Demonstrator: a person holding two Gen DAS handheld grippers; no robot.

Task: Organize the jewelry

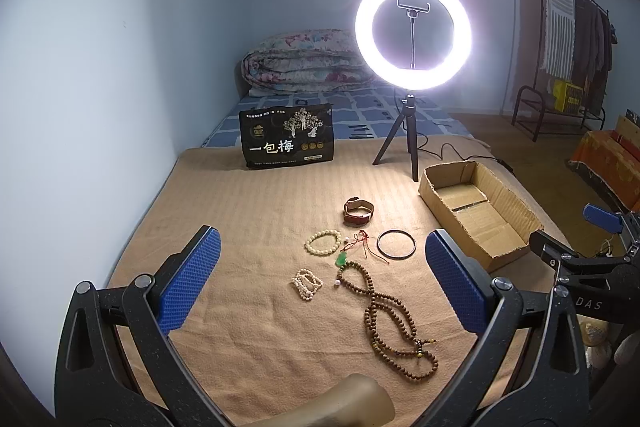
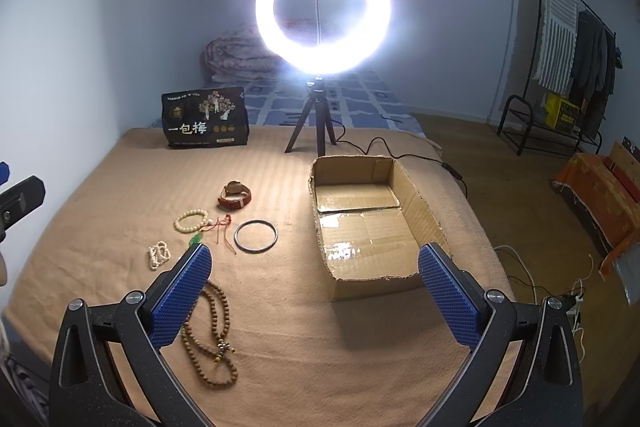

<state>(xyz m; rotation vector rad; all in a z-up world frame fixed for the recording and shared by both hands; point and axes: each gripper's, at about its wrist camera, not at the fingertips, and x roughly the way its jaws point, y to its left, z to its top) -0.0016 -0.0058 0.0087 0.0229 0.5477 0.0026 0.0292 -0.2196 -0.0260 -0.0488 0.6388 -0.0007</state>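
Observation:
Jewelry lies on a tan blanket [image 1: 248, 211]: a brown-strap watch [image 1: 358, 211], a cream bead bracelet [image 1: 322, 242], a black bangle [image 1: 396, 245], a green pendant on red cord [image 1: 342, 259], a small pearl bracelet [image 1: 308, 283] and a long brown bead necklace [image 1: 394, 327]. An empty open cardboard box [image 2: 370, 223] stands to their right. My left gripper [image 1: 320, 283] is open above the jewelry. My right gripper [image 2: 316, 297] is open and empty near the box's front edge; its left finger [image 2: 182, 297] covers part of the necklace [image 2: 218, 335].
A lit ring light on a tripod [image 1: 412, 35] stands behind the jewelry, its cable running right. A black snack bag [image 1: 287, 135] stands at the back left. A folded quilt [image 1: 304, 63] lies behind. A clothes rack [image 1: 572, 39] is at far right.

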